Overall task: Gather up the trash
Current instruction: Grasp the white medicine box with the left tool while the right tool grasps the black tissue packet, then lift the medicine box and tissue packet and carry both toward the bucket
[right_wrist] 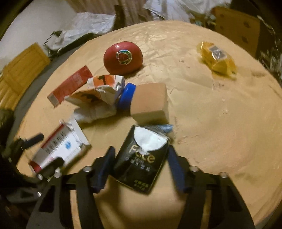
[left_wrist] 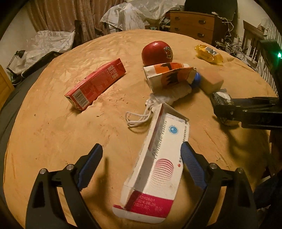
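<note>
Overhead-lit, tan tablecloth [left_wrist: 52, 137] — dresser [left_wrist: 192, 22], curtains [left_wrist: 58, 15]

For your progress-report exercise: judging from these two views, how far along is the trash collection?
Nothing looks collected yet. In hand: the right gripper brackets the black tissue pack; the open left gripper straddles the white-and-pink carton. Left on the table: red carton, orange carton, yellow wrapper.

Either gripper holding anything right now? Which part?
Left gripper: open around the white carton, not gripping. Right gripper: astride the black tissue pack at its lower half; with the blur, contact cannot be told.
</note>
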Demonstrator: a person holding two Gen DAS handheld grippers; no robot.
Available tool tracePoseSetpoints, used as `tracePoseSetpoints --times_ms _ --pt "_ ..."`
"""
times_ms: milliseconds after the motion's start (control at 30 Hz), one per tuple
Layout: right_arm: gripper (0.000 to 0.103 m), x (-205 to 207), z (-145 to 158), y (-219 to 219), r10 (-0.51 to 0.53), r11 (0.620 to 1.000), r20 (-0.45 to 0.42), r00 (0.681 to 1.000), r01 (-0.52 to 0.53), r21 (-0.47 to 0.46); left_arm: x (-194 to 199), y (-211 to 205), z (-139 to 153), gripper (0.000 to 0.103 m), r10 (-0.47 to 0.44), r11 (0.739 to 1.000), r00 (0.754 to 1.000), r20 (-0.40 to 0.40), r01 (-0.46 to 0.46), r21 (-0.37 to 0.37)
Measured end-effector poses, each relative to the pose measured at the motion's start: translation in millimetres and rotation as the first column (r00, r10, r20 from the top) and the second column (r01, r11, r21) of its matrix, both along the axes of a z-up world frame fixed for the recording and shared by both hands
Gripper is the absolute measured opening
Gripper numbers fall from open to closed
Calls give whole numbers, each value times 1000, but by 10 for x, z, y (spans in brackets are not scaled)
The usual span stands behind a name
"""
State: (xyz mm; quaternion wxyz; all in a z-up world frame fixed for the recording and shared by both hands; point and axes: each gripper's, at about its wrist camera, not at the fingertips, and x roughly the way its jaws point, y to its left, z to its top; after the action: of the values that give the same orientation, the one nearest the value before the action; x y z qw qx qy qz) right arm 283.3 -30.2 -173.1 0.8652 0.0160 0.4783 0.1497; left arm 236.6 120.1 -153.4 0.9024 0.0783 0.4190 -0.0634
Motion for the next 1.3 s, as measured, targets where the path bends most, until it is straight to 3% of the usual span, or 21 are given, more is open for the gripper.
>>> tracePoseSetpoints --times_ms 233,300,400,467,533,600,733,867,1067,1300 --pt "50 -208 42 -221 114 994 -18 993 -114 7 -104 -69 112 91 -57 998 998 37 56 22" --pt "50 -272 9 -270 129 992 -25 991 -129 4 -44 -118 43 91 -71 995 997 14 70 68" --pt "50 -319 11 -270 138 990 -18 990 -138 -8 98 -119 -126 90 -60 995 997 -55 64 74" --pt "50 -347 14 -265 140 990 -11 990 -140 -11 117 -90 -129 80 -55 998 997 -56 56 21" --pt "50 -375 13 -260 144 990 0 990 -144 -14 112 -74 -106 58 -31 999 998 -50 31 -8" --pt "50 -389 17 -263 145 989 11 989 -145 -15 100 -77 -95 50 -2 1000 999 -41 1 -9" --pt "50 -454 47 -291 145 989 39 989 -146 -1 -1 -107 -63 48 28 999 1000 -12 -28 -16" --pt "50 -606 163 -351 155 988 94 983 -155 -9 -262 -157 86 48 72 997 996 47 -70 -38" --pt "50 -949 582 -469 160 987 251 955 -158 -32 -685 -364 481 48 128 992 975 182 -122 -44" --pt "50 -1412 1119 -667 126 992 427 895 -127 -26 -1107 -685 1043 49 187 982 917 353 -178 -57"
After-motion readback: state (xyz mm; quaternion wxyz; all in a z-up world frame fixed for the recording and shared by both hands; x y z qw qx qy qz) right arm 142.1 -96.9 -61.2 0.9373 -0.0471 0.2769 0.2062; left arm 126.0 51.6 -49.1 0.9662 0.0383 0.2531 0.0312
